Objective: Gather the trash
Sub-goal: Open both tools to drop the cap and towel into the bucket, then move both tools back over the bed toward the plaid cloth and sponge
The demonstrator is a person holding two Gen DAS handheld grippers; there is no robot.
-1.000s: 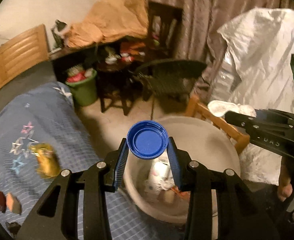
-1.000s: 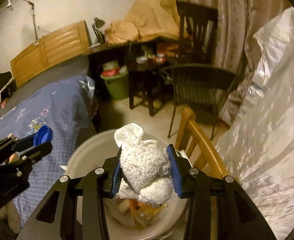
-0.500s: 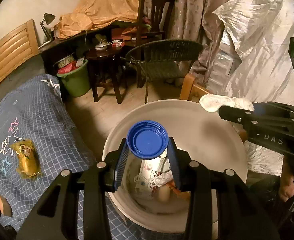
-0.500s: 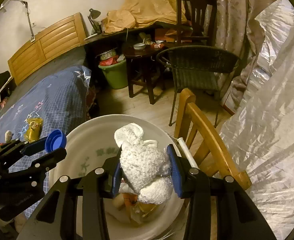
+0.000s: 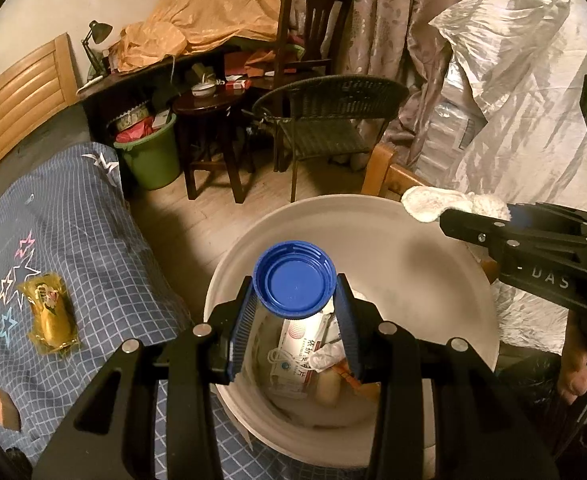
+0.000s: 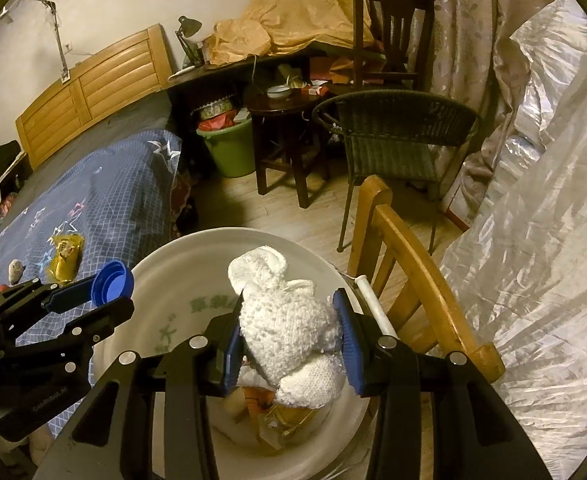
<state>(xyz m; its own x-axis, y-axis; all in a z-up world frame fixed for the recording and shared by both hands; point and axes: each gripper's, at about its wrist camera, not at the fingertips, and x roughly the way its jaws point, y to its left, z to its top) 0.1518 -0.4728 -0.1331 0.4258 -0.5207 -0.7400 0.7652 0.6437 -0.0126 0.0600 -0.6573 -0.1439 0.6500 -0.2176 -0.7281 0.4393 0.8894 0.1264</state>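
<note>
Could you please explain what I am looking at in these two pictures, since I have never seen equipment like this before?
There is no robot here: a person holds a two-finger gripper in each hand, and each carries a wide-angle camera looking along its fingers. One picture is from the left gripper, clamped on a blue lid. The other is from the right gripper, clamped on a wad of white knitted cloth. Each gripper also appears at the side of the other's picture. Both are held over a white bucket that already contains trash. Beside it is a bed with a blue checked cover, where a yellow packet lies.
</note>
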